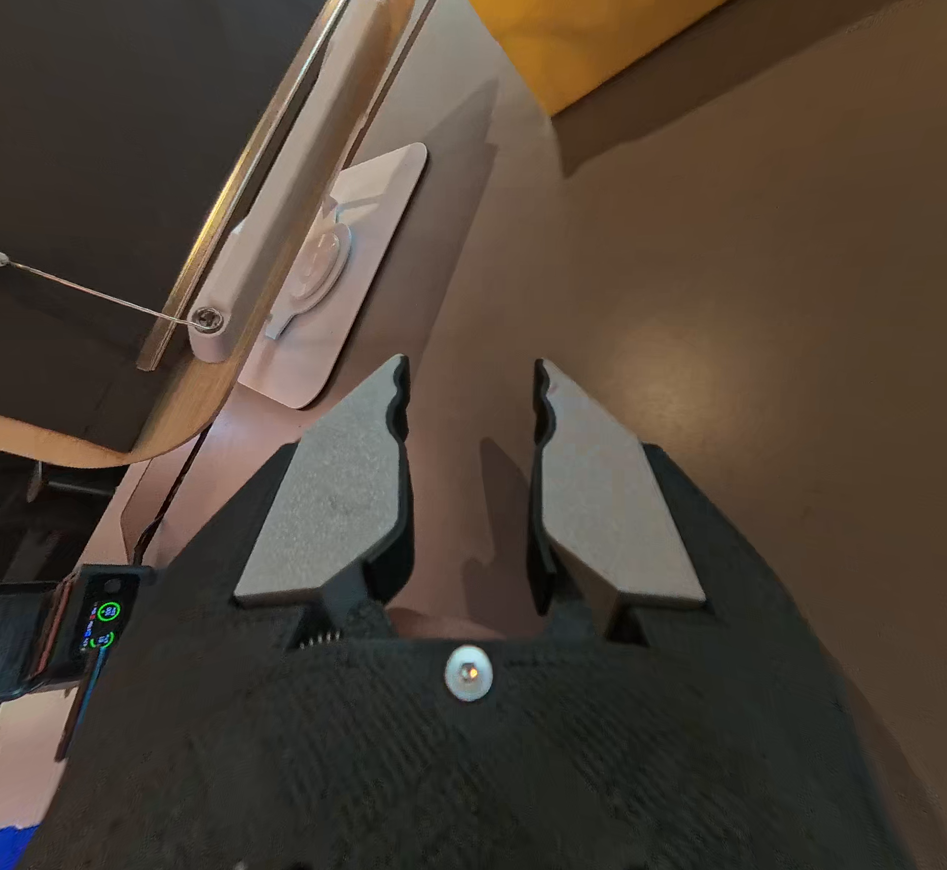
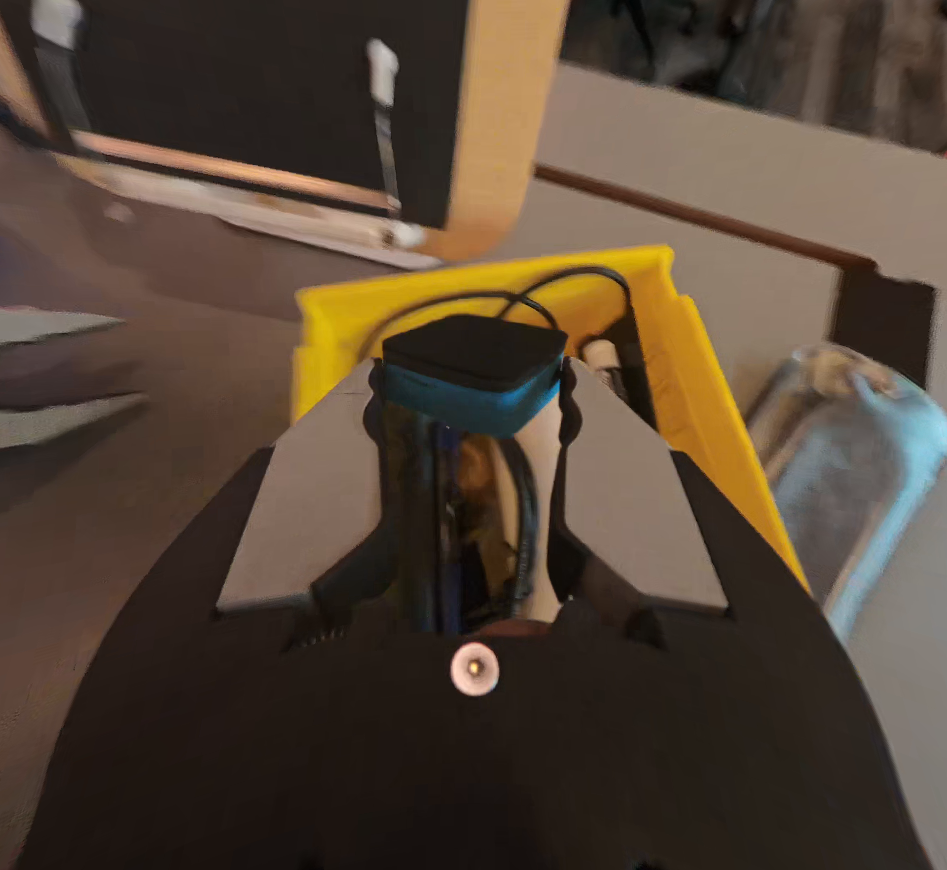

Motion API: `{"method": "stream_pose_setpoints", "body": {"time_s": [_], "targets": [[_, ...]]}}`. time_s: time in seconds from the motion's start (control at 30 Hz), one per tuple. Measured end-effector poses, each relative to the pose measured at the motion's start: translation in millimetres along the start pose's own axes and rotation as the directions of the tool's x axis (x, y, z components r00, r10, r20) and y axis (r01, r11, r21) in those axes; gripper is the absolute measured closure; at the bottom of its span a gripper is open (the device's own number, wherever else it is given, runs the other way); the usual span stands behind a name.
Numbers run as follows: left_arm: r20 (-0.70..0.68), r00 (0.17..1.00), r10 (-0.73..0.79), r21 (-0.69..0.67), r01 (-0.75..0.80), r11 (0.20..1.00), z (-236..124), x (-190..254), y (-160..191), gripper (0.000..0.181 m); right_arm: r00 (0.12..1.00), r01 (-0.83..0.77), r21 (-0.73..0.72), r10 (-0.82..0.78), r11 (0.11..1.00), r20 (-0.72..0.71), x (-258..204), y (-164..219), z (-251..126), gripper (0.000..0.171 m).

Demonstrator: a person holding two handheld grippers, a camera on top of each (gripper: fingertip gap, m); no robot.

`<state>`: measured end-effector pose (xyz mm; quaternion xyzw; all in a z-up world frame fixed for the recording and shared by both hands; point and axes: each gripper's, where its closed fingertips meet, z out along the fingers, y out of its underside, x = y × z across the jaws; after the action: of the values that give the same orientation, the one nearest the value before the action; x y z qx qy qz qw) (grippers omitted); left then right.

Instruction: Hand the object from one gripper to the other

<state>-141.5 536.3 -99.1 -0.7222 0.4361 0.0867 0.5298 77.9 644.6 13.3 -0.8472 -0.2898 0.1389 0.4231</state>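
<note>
1. Holding nothing, our left gripper [image 1: 471, 373] hangs with jaws parted above the brown table [image 1: 717, 384].
2. We clamp the black-and-blue object [image 2: 474, 373] between the fingertips of our right gripper [image 2: 469, 379].
3. A yellow bin [image 2: 702, 409] with black cable [image 2: 553, 291] sits just behind.

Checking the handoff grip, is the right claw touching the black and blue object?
Touching. In the right wrist view, the right claw has both fingertips pressed against the blue sides of the black and blue object.
</note>
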Motion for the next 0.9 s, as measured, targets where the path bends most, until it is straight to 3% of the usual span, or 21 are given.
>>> {"method": "stream_pose_setpoints", "body": {"time_s": [0.07,0.13,0.3,0.4,0.53,0.7,0.9], "targets": [[-0.009,1.000,-0.012,-0.004,0.012,1.000,-1,1,0,0.136,0.997,-0.009,-0.071,0.003,0.997,-0.082,15,1,12,0.104],[-0.005,1.000,-0.011,-0.016,0.011,1.000,0,0,3,0.136,0.998,-0.010,-0.014,0.009,1.000,-0.057,4,-20,9,0.106],[-0.018,0.999,0.047,-0.058,-0.048,0.997,4,7,8,0.136,0.986,0.046,0.156,-0.070,0.987,0.152,-85,-68,0,0.110],[-0.020,0.998,0.061,-0.062,-0.063,0.996,4,9,9,0.142,0.939,0.099,0.114,-0.131,0.989,0.320,-156,-48,20,0.109],[-0.022,0.999,0.029,-0.067,-0.031,0.997,3,6,11,0.141,0.918,0.235,0.117,-0.260,0.965,0.300,-200,-8,67,0.116],[-0.019,0.999,0.034,-0.081,-0.035,0.996,3,6,13,0.141,0.927,0.212,0.189,-0.259,0.959,0.272,-216,14,111,0.118],[-0.015,1.000,0.005,-0.102,-0.006,0.995,4,2,17,0.141,0.949,0.088,0.281,-0.166,0.956,0.268,-192,12,116,0.120]]}}
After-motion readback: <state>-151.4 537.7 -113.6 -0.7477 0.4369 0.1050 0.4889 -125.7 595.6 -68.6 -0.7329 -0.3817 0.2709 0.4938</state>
